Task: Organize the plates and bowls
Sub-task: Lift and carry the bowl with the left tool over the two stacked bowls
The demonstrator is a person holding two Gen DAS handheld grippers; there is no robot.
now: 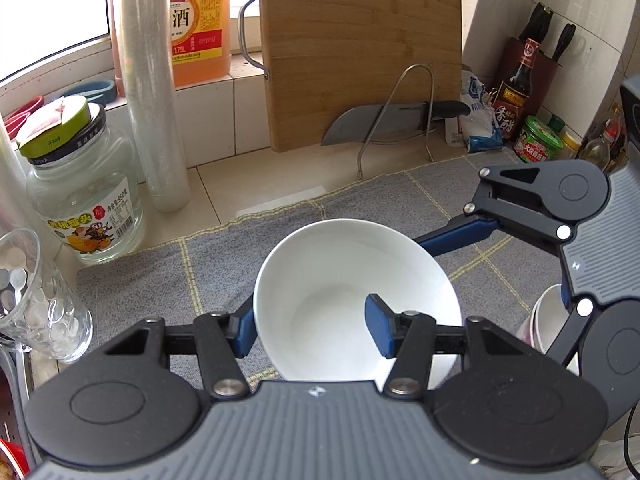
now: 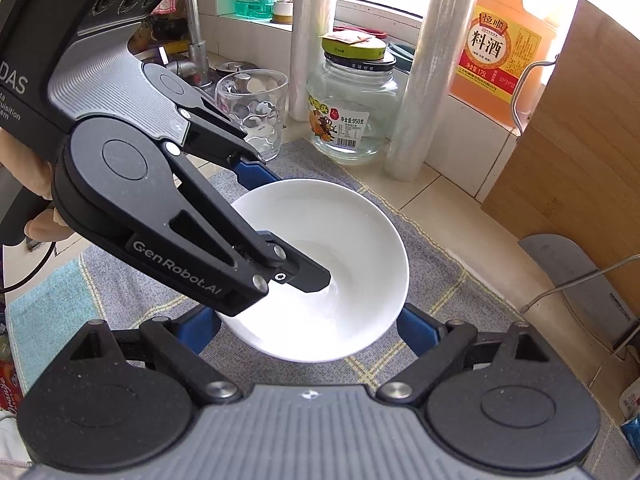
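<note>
A white bowl [image 1: 352, 280] sits on a grey checked cloth [image 1: 160, 280]; it also shows in the right wrist view [image 2: 340, 240]. My left gripper [image 1: 312, 330] straddles the bowl's near-left rim, one finger outside [image 1: 244, 332] and one inside [image 1: 380, 328], with a wide gap between them. My right gripper [image 2: 308, 330] is open, its blue fingers either side of the bowl's near edge, below the rim. In the left wrist view the right gripper reaches in from the right [image 1: 496, 280], one finger behind the bowl.
A glass jar [image 1: 84, 200], a drinking glass [image 1: 36, 300], plastic wrap roll [image 1: 156, 120] and orange bottle [image 1: 200, 20] stand left and behind. A cutting board [image 1: 360, 48], cleaver [image 1: 368, 124] and sauce bottles [image 1: 520, 84] line the back. A patterned cup [image 1: 548, 320] sits at right.
</note>
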